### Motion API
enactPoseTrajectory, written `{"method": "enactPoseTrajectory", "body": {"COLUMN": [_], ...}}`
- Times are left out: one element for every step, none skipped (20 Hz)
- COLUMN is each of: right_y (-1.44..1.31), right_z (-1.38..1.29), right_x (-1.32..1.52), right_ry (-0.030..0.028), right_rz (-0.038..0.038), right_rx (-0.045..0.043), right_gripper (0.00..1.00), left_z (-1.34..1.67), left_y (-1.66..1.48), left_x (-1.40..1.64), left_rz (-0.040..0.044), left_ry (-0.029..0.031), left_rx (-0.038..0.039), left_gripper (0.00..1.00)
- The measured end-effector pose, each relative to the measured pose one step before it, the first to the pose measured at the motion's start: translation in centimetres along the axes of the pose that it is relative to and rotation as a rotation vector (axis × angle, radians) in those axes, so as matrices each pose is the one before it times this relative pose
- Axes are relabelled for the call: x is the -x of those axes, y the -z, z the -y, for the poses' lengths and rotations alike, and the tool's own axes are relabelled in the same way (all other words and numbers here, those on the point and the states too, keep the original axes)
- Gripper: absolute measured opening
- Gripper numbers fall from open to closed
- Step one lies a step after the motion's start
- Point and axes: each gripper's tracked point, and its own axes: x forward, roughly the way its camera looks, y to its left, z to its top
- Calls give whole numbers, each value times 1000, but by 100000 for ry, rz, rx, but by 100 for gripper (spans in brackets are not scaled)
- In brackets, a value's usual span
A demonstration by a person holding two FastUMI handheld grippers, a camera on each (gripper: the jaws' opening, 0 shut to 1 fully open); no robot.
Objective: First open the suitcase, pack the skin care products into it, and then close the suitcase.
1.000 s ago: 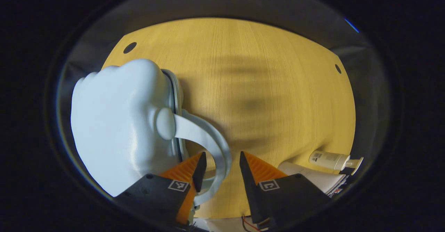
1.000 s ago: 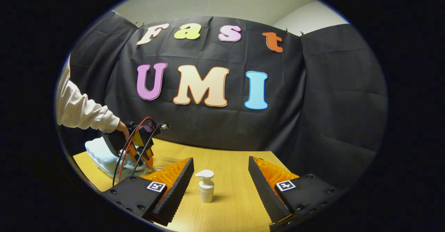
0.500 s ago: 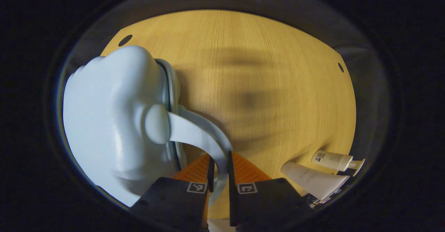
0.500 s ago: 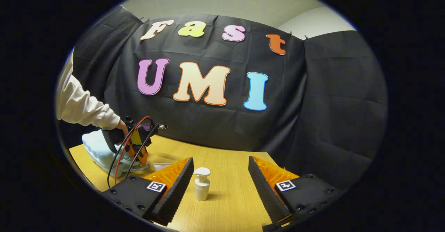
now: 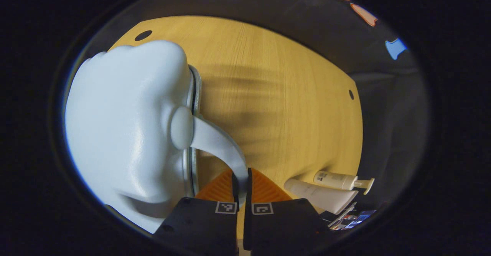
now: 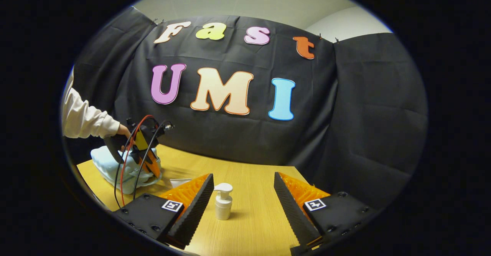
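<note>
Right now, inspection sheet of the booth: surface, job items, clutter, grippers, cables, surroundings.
Surface: wooden table, two dark holes near its corners.
Job's things: pale blue suitcase, lid not raised; pump bottle upright; second pump bottle and tube lying side by side.
Clutter: nothing seen.
Grippers: left gripper jaws shut on suitcase handle; right gripper open, short of the upright bottle.
Cables: red and black leads hanging off the left gripper.
Surroundings: black cloth wall.

Wooden table (image 5: 291, 94) bears suitcase (image 5: 122, 133), tube (image 5: 320, 196), bottles (image 6: 223, 201).
</note>
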Motion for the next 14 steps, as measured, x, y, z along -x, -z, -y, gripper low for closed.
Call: {"method": "enactPoseTrajectory", "body": {"right_y": [-157, 73, -33, -32, -34, -18, -122, -108, -108, -162, -275, -137, -192, -165], "right_z": [-32, -109, -168, -187, -114, -125, -134, -129, -195, -196, -119, -132, -170, -155], "right_x": [21, -19, 18, 9, -22, -21, 101, -27, 82, 36, 92, 98, 69, -15], "right_ry": [-52, -275, -514, -394, -348, -198, -242, -375, -437, -225, -192, -106, -150, -161], "right_rz": [293, 40, -69, 14, 2, 124, 273, 191, 149, 354, 438, 332, 276, 229], "right_rx": [55, -287, -496, -366, -84, 140, 177, 74, 23, 97, 142, 140, 77, -74], "right_gripper": [100, 99, 99, 99, 100, 99, 99, 99, 99, 100, 100, 100, 100, 100], "left_z": [430, 499, 483, 542, 531, 429, 331, 237, 261, 191, 161, -76, -133, -275], "left_y": [-203, -200, -239, 47, -173, -424, -307, -598, -479, -693, -665, -751, -529, -790], "left_x": [1514, 1434, 1355, 1216, 1346, 1337, 1357, 1464, 1579, 1589, 1904, 1703, 1654, 1733], "left_rz": [1328, 755, 1622, 1354, 1704, 1834, 2301, 2605, 2158, 2557, 3254, 2698, 2640, 2898], "left_ry": [3706, 3141, 2663, 2745, 2858, 2530, 2311, 2229, 2316, 1933, 1335, 1307, 1213, 1016], "left_rx": [2137, 1298, 61, -424, 11, 405, 626, 974, 770, 854, 236, 19, 475, 875], "left_gripper": [0, 0, 0, 0, 0, 0, 0, 0, 0, 0, 0, 0, 0, 0]}}
